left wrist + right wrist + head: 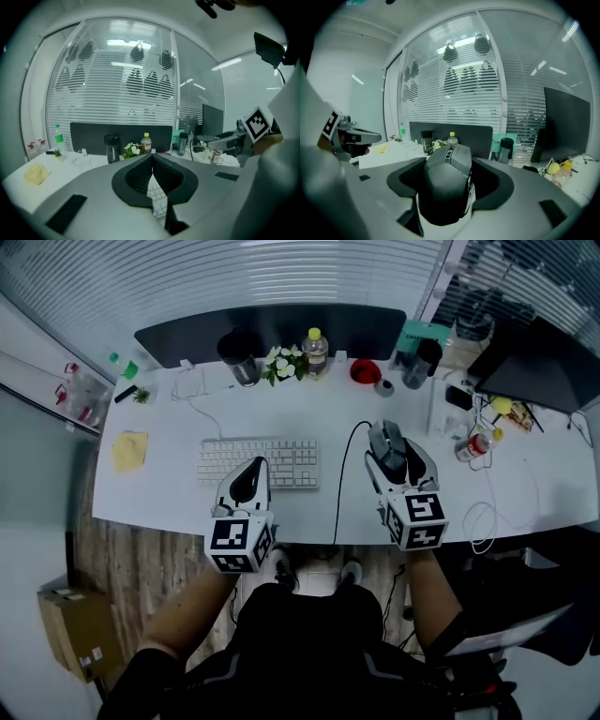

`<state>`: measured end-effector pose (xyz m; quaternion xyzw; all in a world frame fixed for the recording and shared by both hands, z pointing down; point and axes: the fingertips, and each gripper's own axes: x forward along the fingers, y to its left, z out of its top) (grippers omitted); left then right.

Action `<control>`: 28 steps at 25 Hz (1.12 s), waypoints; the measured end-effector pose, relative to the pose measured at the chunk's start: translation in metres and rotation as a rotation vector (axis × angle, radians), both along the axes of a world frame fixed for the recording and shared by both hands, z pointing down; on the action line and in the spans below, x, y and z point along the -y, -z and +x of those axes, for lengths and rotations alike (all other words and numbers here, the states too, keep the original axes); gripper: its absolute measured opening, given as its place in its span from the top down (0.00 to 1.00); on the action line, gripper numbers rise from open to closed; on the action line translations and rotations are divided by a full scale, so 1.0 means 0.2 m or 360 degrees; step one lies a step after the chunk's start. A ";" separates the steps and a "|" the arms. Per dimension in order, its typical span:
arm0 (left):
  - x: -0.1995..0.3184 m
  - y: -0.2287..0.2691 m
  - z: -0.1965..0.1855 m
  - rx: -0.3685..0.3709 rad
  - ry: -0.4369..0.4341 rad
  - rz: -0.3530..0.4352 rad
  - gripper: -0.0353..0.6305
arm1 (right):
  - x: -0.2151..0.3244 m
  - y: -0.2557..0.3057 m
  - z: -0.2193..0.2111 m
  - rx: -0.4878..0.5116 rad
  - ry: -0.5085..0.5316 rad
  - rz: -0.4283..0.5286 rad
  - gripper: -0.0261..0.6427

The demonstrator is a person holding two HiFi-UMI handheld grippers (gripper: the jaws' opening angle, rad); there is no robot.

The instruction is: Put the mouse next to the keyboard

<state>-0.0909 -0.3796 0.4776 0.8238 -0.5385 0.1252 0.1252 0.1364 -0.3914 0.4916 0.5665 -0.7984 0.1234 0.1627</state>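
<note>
- Dark grey wired mouse [387, 444] [445, 187]: sits between the jaws of the right tongs [392, 452] [457, 161], to the right of the white keyboard [214, 463] with a strip of bare white surface [169, 495] between them
- Right tongs: jaws set wide and clenched on the mouse's sides; cannot tell whether it is lifted off the surface
- Mouse's black cable [341, 486] curves from its far end back to the near edge of the surface
- Left tongs [251, 470] [152, 159]: jaws closed tip to tip, nothing held, over the keyboard's near right part
- Far side: black tumbler [239, 357], white flowers [284, 362], yellow-capped bottle [316, 351], red bowl [366, 371]
- Left end: yellow cloth [130, 449]
</note>
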 end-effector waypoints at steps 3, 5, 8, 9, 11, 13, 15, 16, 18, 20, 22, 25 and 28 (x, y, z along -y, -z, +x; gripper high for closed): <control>-0.01 -0.13 0.02 -0.0033 0.0025 -0.0131 0.90 | 0.02 -0.16 0.01 0.0009 0.0017 -0.0084 0.51; -0.02 -0.21 0.04 -0.0015 0.0035 -0.0191 0.90 | 0.03 -0.26 0.03 0.0024 0.0010 -0.0129 0.51; -0.02 -0.29 0.06 0.0013 0.0024 -0.0236 0.90 | 0.05 -0.40 0.06 0.0043 -0.0010 -0.0190 0.51; -0.02 -0.32 0.07 0.0026 0.0022 -0.0238 0.90 | 0.06 -0.44 0.07 0.0047 -0.0015 -0.0213 0.51; -0.02 -0.37 0.09 0.0043 0.0019 -0.0248 0.90 | 0.07 -0.54 0.08 0.0047 -0.0015 -0.0260 0.51; -0.02 -0.41 0.12 0.0038 0.0003 -0.0266 0.90 | 0.07 -0.63 0.08 0.0044 -0.0009 -0.0312 0.51; -0.03 -0.45 0.16 0.0032 -0.0052 -0.0273 0.90 | 0.08 -0.73 0.08 0.0050 0.0004 -0.0377 0.51; -0.04 -0.46 0.18 0.0036 -0.0082 -0.0271 0.90 | 0.08 -0.78 0.08 0.0053 0.0008 -0.0408 0.51; -0.06 -0.48 0.19 0.0047 -0.0105 -0.0279 0.90 | 0.08 -0.88 0.09 0.0043 0.0012 -0.0459 0.51; -0.08 -0.51 0.19 0.0046 -0.0090 -0.0311 0.90 | 0.09 -0.96 0.09 0.0026 0.0014 -0.0509 0.51; -0.09 -0.54 0.19 0.0050 -0.0089 -0.0348 0.90 | 0.09 -1.04 0.10 0.0009 0.0008 -0.0560 0.51; -0.13 -0.57 0.20 0.0025 -0.0098 -0.0395 0.90 | 0.09 -1.12 0.12 0.0000 -0.0032 -0.0602 0.51; -0.15 -0.58 0.19 -0.0006 -0.0073 -0.0422 0.90 | 0.11 -1.16 0.12 0.0003 -0.0058 -0.0616 0.51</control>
